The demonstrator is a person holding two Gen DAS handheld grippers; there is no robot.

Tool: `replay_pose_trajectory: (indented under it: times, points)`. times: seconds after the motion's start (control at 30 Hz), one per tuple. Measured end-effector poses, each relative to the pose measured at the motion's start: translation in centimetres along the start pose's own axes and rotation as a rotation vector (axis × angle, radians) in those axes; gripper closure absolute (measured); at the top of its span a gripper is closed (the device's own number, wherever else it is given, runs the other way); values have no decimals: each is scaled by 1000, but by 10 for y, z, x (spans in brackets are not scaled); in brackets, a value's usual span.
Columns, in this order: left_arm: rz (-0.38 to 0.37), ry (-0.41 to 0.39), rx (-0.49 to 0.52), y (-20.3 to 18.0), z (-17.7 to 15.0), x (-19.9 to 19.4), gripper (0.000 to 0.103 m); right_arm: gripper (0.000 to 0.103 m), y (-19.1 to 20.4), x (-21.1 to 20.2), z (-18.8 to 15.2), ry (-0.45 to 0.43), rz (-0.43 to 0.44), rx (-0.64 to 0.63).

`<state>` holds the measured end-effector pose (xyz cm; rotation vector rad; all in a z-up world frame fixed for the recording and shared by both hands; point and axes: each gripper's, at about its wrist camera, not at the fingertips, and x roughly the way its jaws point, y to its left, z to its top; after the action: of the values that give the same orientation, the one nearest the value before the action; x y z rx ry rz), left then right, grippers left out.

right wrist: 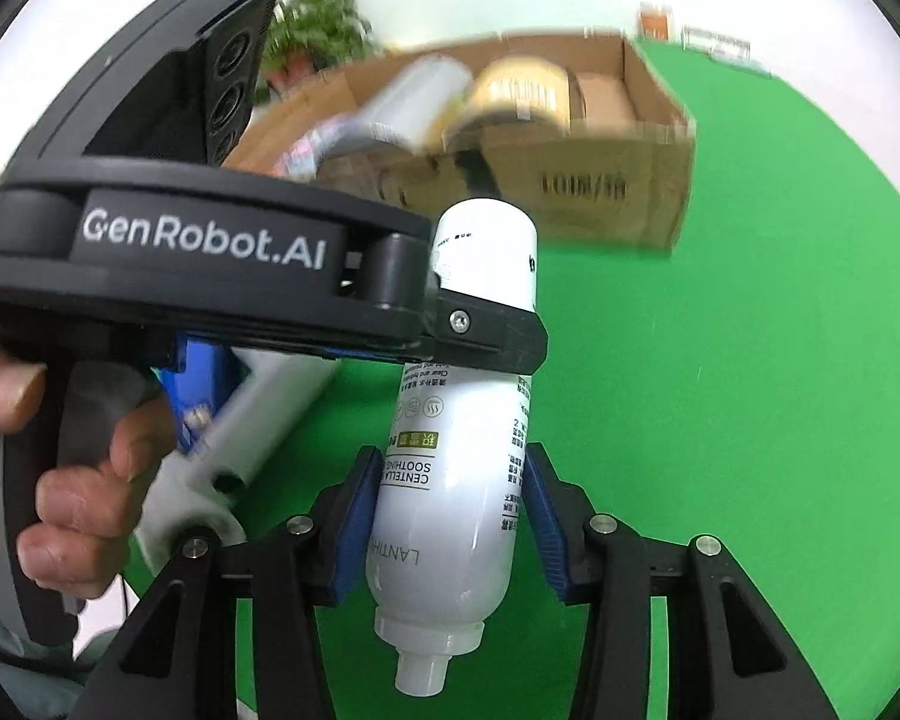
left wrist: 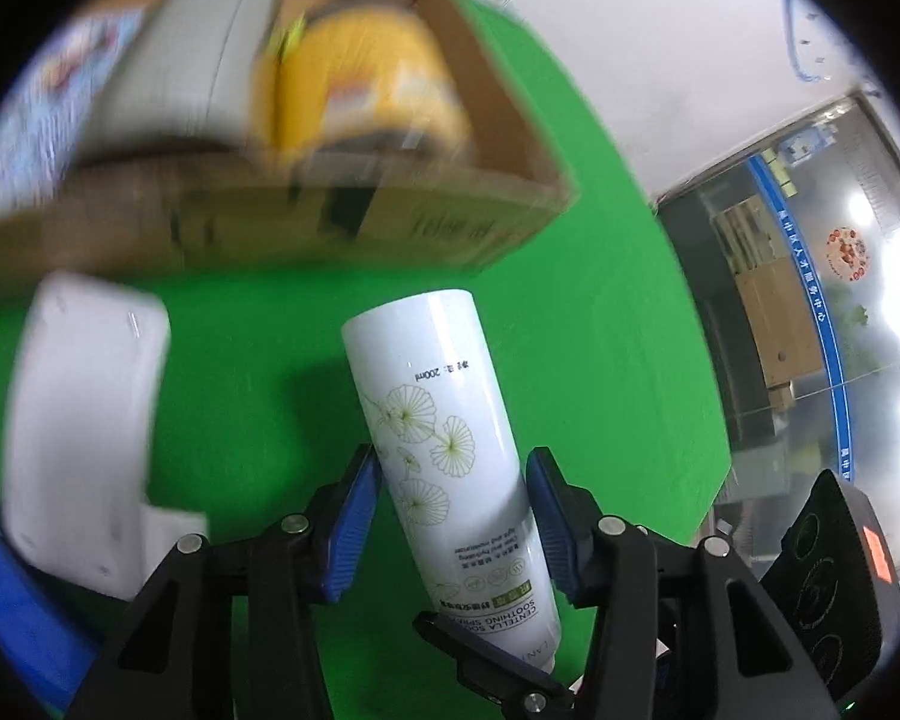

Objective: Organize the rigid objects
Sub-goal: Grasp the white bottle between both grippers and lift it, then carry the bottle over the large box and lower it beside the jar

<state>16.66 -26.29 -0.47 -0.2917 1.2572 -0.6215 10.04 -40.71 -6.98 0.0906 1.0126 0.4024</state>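
Between your left claw (left wrist: 453, 516) pads sits the white spray bottle (left wrist: 444, 444), base pointing away from you. The pad on one side touches it; a sliver of gap shows on the other, so you cannot tell whether the grip is firm. Your right claw (right wrist: 450, 522) brackets the same bottle near its nozzle end, pads just beside it, grip likewise unclear. Beyond lies the green desk (left wrist: 600, 330). Farther off stands the cardboard box (left wrist: 390, 222), holding a yellow container (left wrist: 366, 90) and a white container (left wrist: 210, 54).
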Motion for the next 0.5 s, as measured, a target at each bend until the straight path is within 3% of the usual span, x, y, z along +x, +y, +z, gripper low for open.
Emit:
replay_pose_trajectory:
  times: [0.3,0.5]
  points:
    - [16,-206,195,-46,72,-85,54,58,19,-67,82,-259,-61,-87]
    - [2,-255,248,-65,110,-104,55,58,15,-90,134,-336,-90,-86]
